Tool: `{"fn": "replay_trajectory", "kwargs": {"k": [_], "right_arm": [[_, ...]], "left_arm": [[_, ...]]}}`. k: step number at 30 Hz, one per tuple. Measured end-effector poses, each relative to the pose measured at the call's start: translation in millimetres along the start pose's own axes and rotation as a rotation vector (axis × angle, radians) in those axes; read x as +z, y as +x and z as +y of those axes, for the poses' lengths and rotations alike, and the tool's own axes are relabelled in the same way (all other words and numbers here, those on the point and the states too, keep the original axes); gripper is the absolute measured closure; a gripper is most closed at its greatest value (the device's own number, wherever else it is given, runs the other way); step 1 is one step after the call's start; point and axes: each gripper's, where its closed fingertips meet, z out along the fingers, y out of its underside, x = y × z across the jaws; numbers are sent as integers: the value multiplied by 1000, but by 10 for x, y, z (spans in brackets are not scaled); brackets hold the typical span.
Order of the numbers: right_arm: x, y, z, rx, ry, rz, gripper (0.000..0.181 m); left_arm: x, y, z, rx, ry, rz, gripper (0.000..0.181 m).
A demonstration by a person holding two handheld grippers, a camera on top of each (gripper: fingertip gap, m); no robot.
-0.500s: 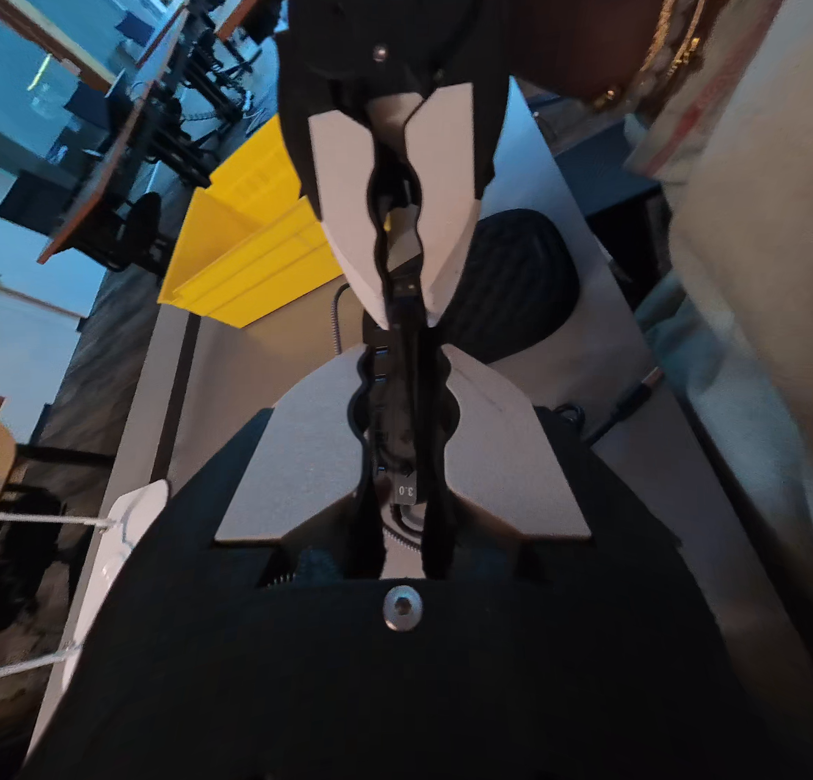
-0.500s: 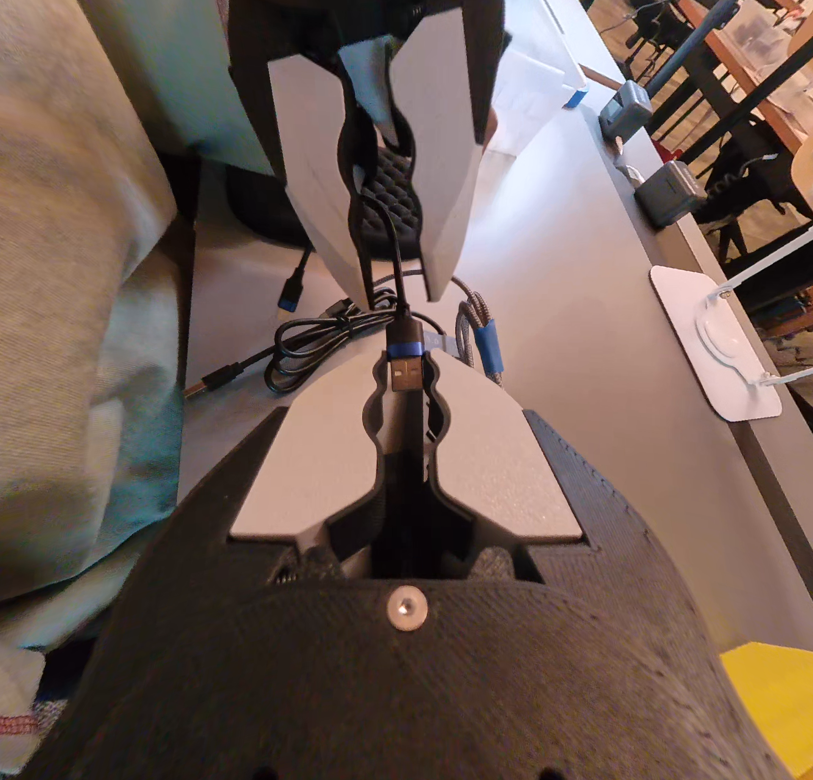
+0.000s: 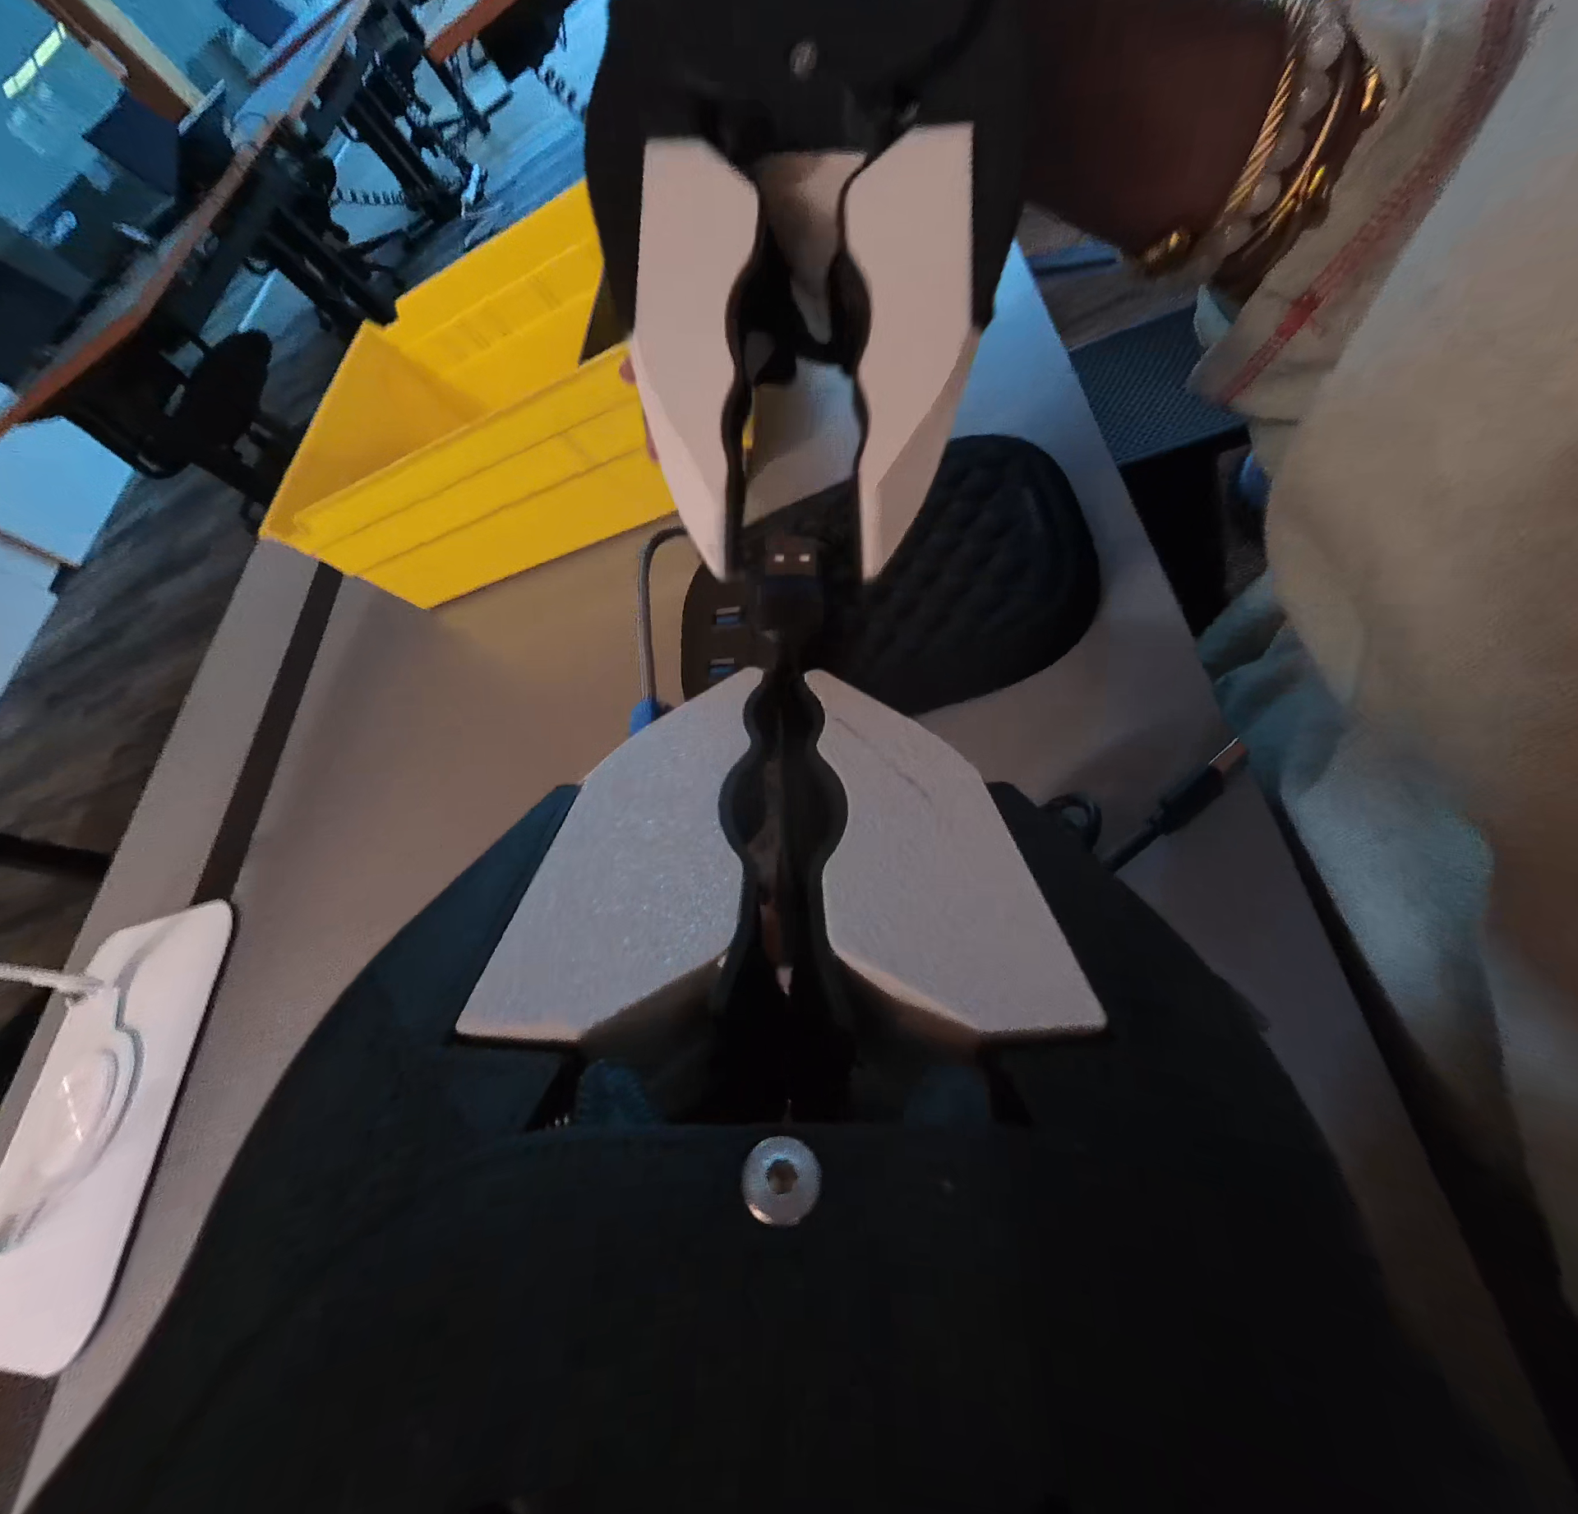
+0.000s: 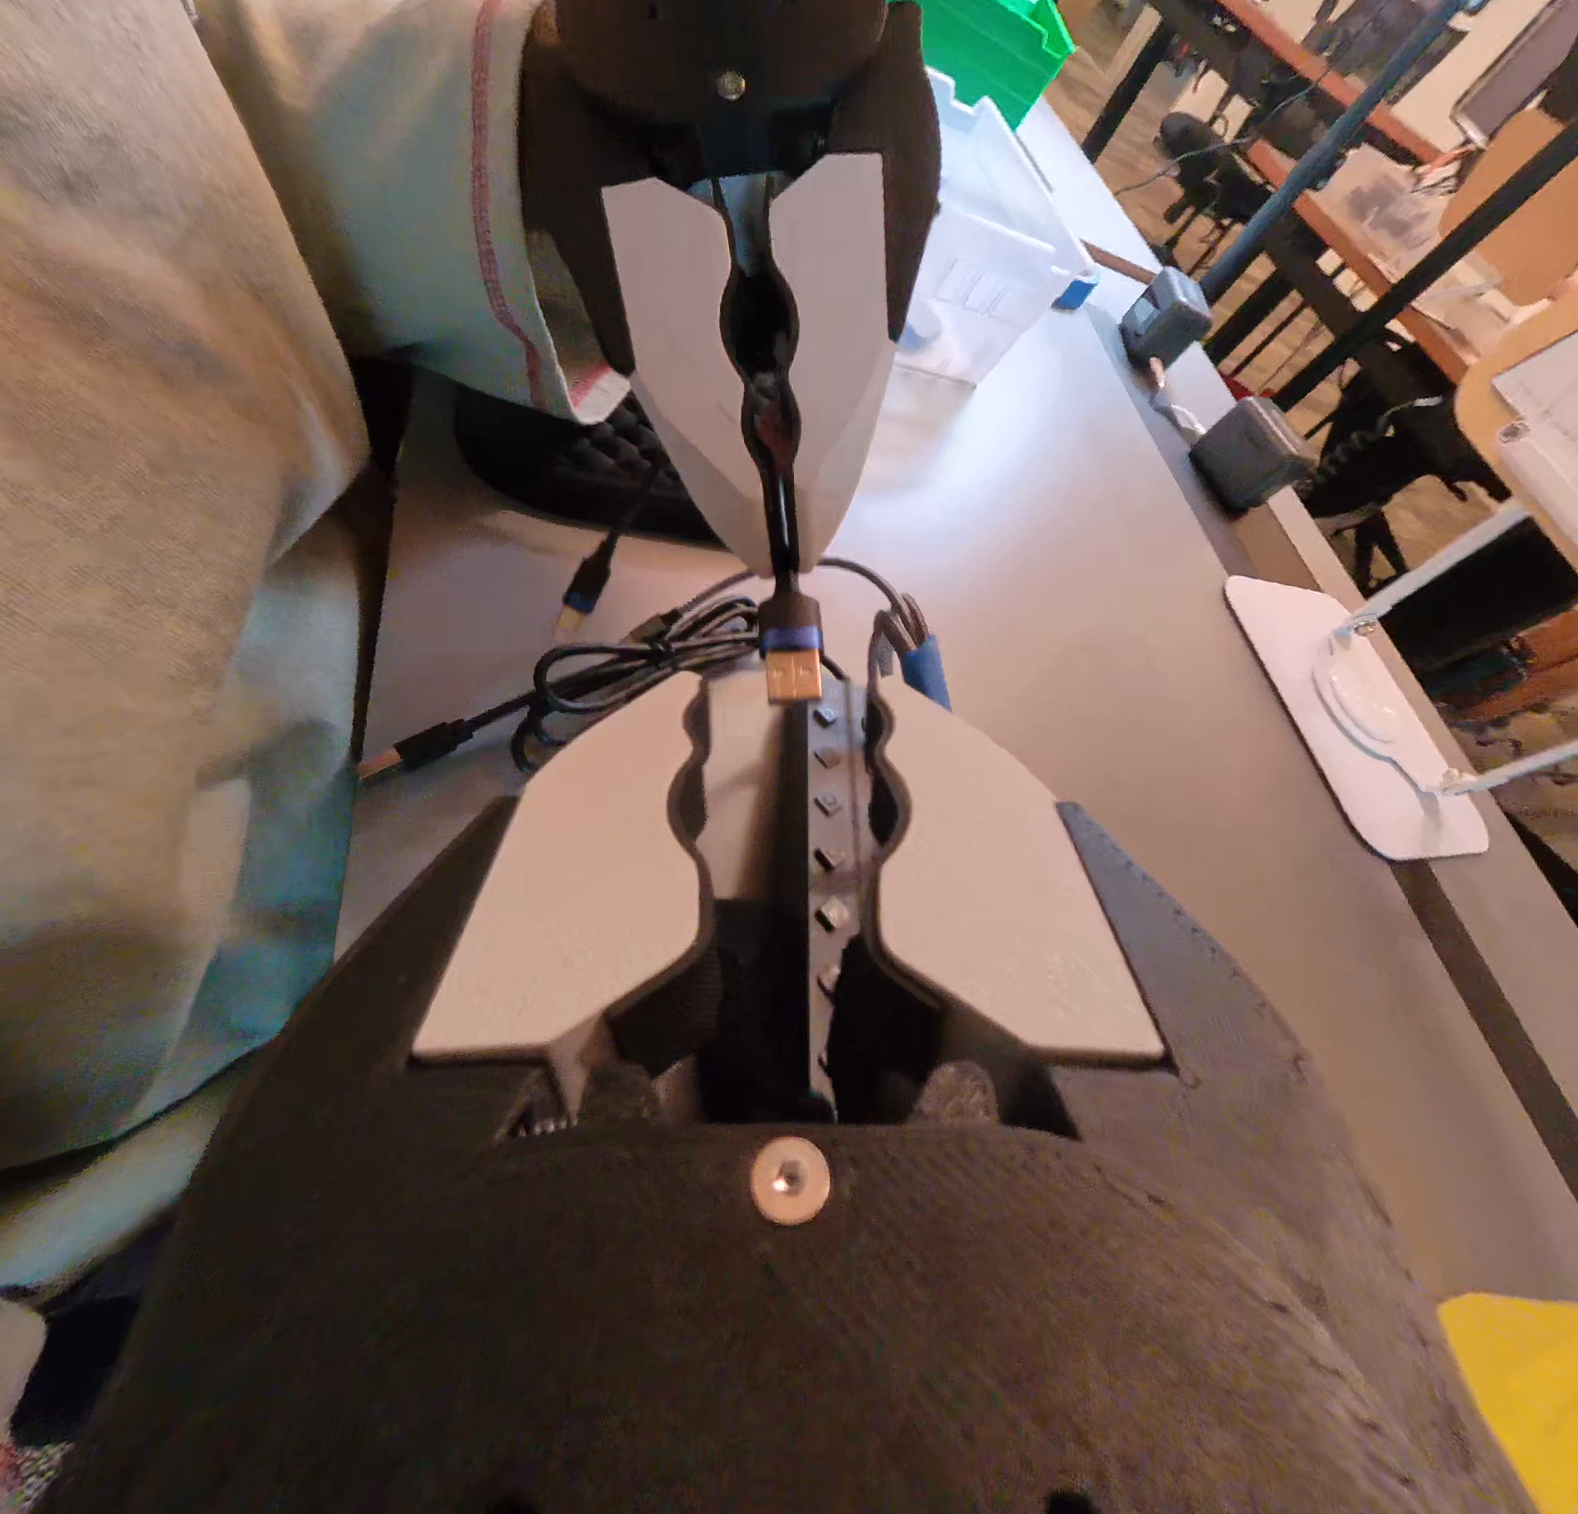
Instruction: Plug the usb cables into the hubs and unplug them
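Observation:
My left gripper (image 3: pixel 790 679) is shut on a thin black USB cable just behind its plug (image 3: pixel 790 585). The plug has a blue collar and a bare metal end, and it hangs free. In the right wrist view the left gripper (image 4: pixel 781 563) holds the plug (image 4: pixel 794 662) pointing at my right gripper (image 4: pixel 790 692). The right gripper's fingers stand apart. A black hub strip (image 4: pixel 824 832) shows through their gap, beside the right finger. In the left wrist view the hub (image 3: pixel 721 636) with blue ports lies under the right gripper (image 3: pixel 794 572).
Loose black cables (image 4: pixel 615 662), two spare plugs and a braided cable with a blue tie (image 4: pixel 922 670) lie on the grey table (image 4: pixel 1067 619). A black padded mat (image 3: pixel 982 568) and a yellow bin (image 3: pixel 478 448) lie behind. A white stand base (image 4: pixel 1358 721) sits at the edge, and a person's sleeve (image 4: pixel 171 534) is on the left. Both grippers' tips are close together, under 4 cm apart.
My left gripper's fingers have closed on the cable and drawn back a little. The right gripper's fingers have spread wider. The plug's metal end is now clear of the right fingertips.

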Motion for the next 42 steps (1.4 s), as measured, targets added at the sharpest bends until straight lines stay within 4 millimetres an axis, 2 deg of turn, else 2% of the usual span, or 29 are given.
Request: {"fn": "replay_trajectory", "kwargs": {"k": [2, 6, 9, 11, 14, 16, 19, 22, 25, 28, 34, 42], "right_arm": [[-113, 63, 128, 17, -13, 37, 133], [-342, 334, 606, 141, -84, 188, 115], [-230, 271, 945, 253, -164, 132, 102], [-159, 302, 1169, 287, -231, 151, 100], [-92, 277, 1337, 322, -233, 133, 104], [-25, 233, 1309, 314, -179, 71, 122], [33, 259, 1206, 242, -162, 61, 126], [-28, 295, 877, 192, -102, 52, 126], [-120, 339, 609, 110, -124, 32, 126], [-127, 374, 430, 26, -170, -11, 127], [-75, 425, 272, -88, -292, -86, 126], [14, 426, 154, -152, -363, -113, 126]], "left_arm": [[-3, -25, 99, -19, -46, -2, 178], [69, -44, 278, -66, -146, 8, 178], [150, -64, 414, -99, -213, 24, 178], [207, -64, 443, -119, -225, 35, 178], [279, -52, 447, -139, -238, 38, 178], [320, -52, 457, -149, -243, 42, 178], [379, -92, 523, -159, -279, 35, 178], [336, -202, 655, -107, -372, -13, 178], [223, -297, 594, -78, -377, -22, 178], [150, -382, 498, -29, -362, -21, 178], [52, -432, 410, -35, -345, 49, 178], [-53, -463, 454, -254, -330, 55, 179]]}}
